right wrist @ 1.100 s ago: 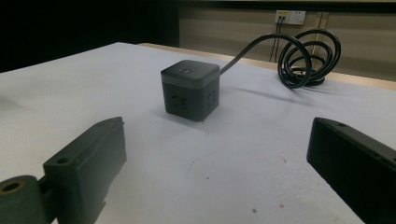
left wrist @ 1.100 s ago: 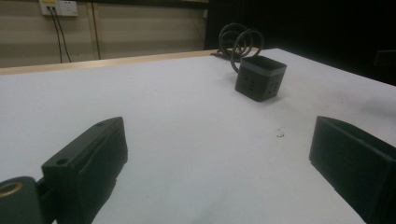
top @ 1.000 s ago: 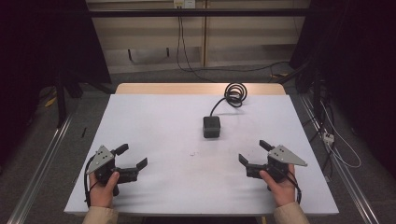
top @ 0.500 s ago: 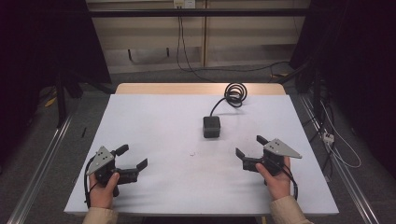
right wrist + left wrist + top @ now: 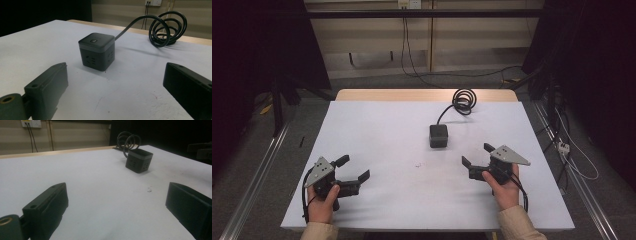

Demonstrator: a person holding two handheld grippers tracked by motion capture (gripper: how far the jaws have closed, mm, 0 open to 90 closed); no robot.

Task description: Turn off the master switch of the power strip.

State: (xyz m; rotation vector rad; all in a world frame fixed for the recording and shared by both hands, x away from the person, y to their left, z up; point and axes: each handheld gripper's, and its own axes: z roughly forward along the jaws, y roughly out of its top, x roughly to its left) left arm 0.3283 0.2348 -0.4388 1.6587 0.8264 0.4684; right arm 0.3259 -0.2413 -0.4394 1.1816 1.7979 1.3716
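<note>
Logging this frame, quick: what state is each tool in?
Left tool: open, holding nothing.
Right tool: open, holding nothing, near the black socket cube.

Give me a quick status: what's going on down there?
Left gripper open, empty, near table edge. Right gripper open, empty, nearest the black socket cube. Cube upright on white table, coiled cable behind. Nothing between.
</note>
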